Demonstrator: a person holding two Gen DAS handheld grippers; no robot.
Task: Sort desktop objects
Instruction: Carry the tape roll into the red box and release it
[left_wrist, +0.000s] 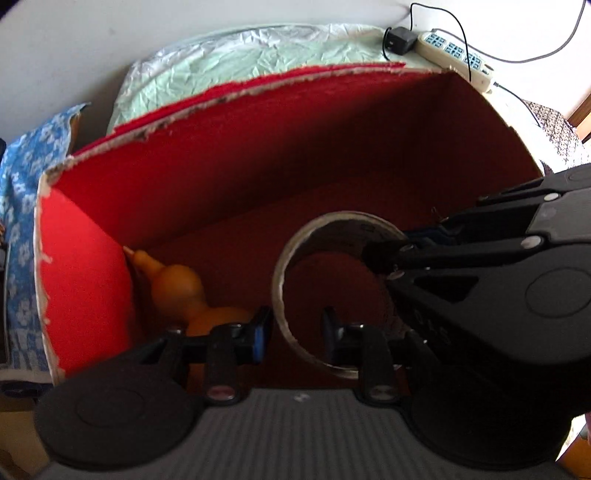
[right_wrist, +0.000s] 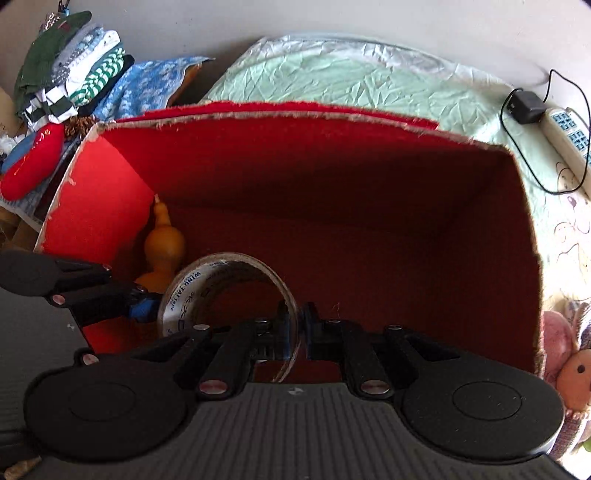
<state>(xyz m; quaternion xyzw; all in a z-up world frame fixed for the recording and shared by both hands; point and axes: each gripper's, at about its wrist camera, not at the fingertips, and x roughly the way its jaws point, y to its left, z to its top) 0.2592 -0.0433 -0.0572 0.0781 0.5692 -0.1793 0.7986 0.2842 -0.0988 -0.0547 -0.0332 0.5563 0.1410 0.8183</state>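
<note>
- Left wrist view: red box (left_wrist: 229, 177) open below; orange gourd (left_wrist: 177, 284) already lies in its left corner, so at least one item looks sorted; tape roll (left_wrist: 314, 295) hangs over the box floor, not yet let go
- left gripper (left_wrist: 293, 334) has its jaws closed across the roll's near wall, one finger outside, one inside the ring; right gripper (left_wrist: 391, 258) comes in from the right, jaws clamped on the roll's far-right rim
- roll stands on edge-ish, tilted; its hole faces roughly toward the camera and up; gourd's long axis runs from bottom right to its narrow tip, which points up-left and touches the left wall
- Right wrist view: same roll, tape roll (right_wrist: 225, 291), printed core visible; right gripper (right_wrist: 293, 326) pinches the thin wall, jaws nearly together; left gripper (right_wrist: 146, 306) holds the roll's left side
- gourd (right_wrist: 162, 243) beside the left wall, neck pointing up-picture; red box (right_wrist: 332, 166) otherwise bare inside
- Left to do, judging: release roll into box; other items outside box cannot tell
</note>
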